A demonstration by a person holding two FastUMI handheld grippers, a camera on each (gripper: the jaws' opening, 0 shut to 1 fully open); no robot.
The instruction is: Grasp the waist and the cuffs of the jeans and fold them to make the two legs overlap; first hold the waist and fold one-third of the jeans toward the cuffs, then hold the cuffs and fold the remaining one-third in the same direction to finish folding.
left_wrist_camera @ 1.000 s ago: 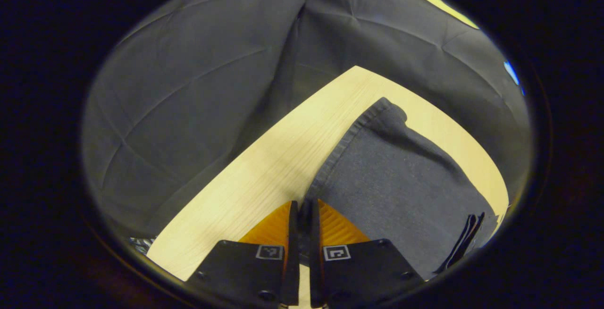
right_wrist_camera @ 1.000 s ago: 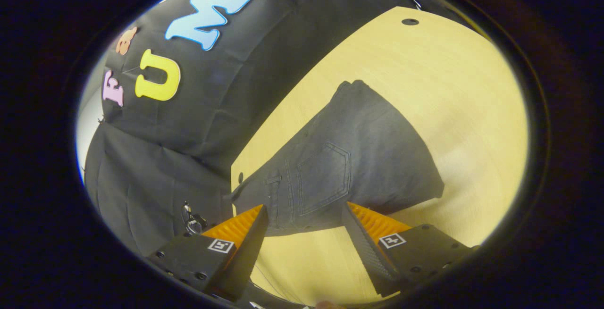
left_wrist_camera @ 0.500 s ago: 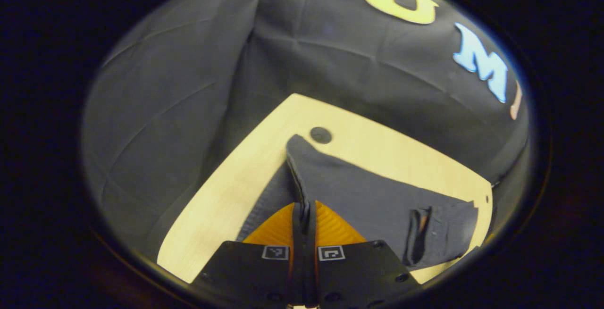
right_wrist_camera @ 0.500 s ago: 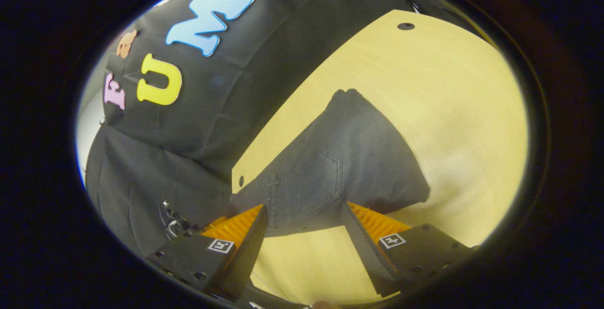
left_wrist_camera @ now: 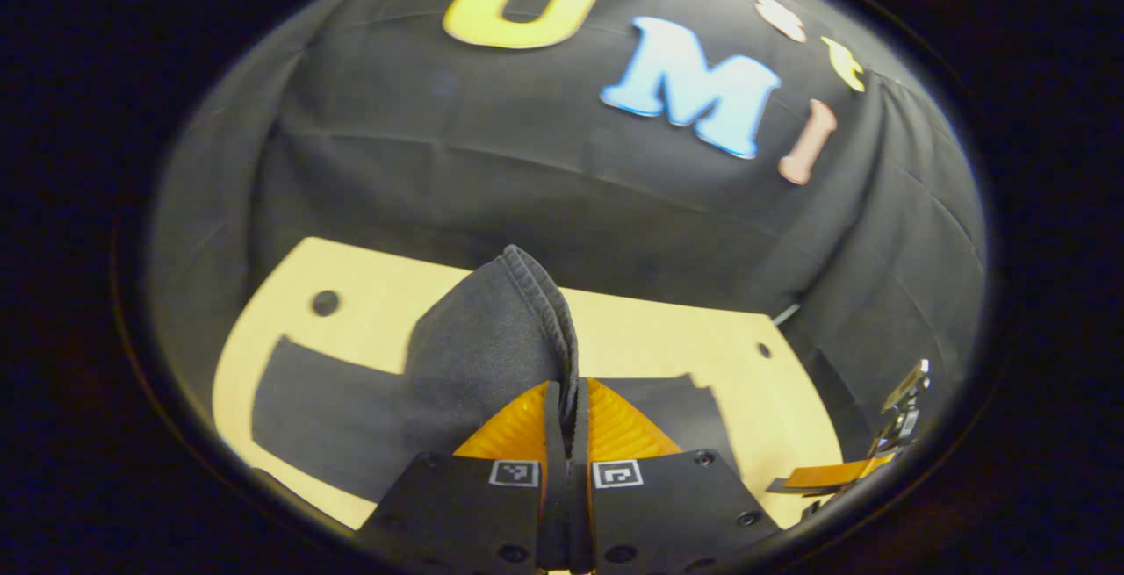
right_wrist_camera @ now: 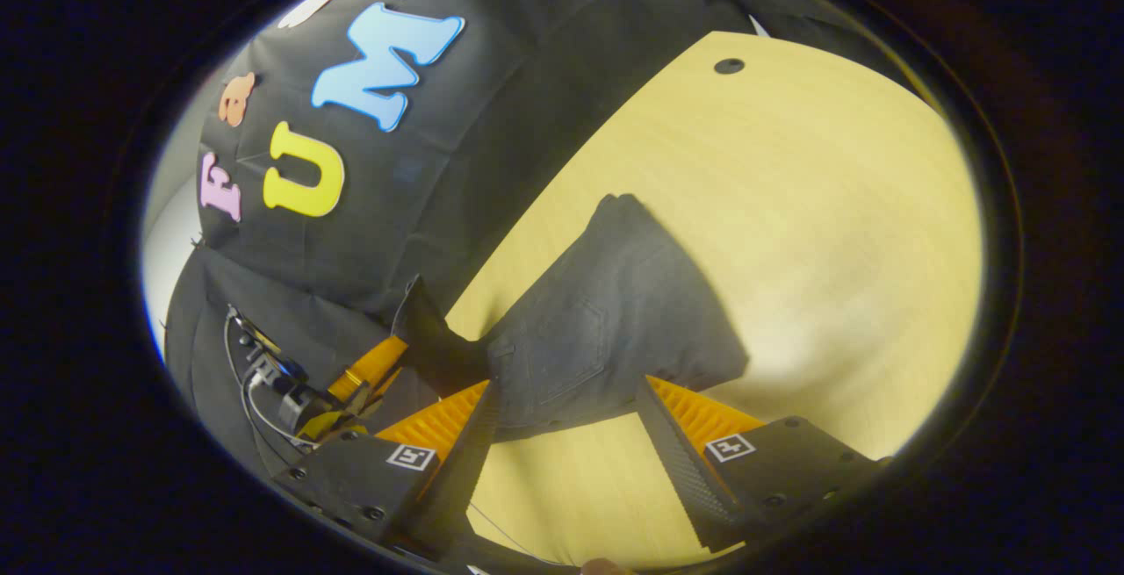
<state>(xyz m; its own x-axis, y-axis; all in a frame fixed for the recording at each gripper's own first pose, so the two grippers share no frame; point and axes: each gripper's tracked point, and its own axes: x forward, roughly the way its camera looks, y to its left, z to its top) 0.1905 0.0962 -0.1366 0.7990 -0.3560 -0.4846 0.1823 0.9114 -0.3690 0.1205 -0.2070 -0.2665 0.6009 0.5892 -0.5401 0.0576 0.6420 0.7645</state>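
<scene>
Two grippers work over a pale wooden tabletop [right_wrist_camera: 817,206] on which a pair of dark grey denim jeans [right_wrist_camera: 615,312] lies. In the left gripper view, the left gripper [left_wrist_camera: 566,408] is level with the tabletop and faces the black cloth booth wall [left_wrist_camera: 527,171]; its two fingers are pressed together on a hemmed edge of the jeans [left_wrist_camera: 492,338], which rises from the jaws as a raised fold above the rest of the cloth. Whether that edge is a cuff or another seam is hard to make out, since the fingers cover the clamped part. Beyond the fold, more of the jeans lies flat on the tabletop [left_wrist_camera: 632,338], running left and right across the view, with both ends partly hidden behind the fold and the gripper. At the right edge of this view the other gripper shows, small and cut off.

In the right gripper view, the right gripper [right_wrist_camera: 566,421] is tilted down toward the tabletop, its fingers spread wide and holding nothing; the waist end of the jeans, with a back pocket showing, lies between and just beyond the fingertips. From there the long axis of the jeans runs away from the gripper toward the middle of the tabletop. Left of the waist, the left gripper [right_wrist_camera: 386,355] holds a dark corner of cloth lifted against the booth wall [right_wrist_camera: 421,145].
</scene>
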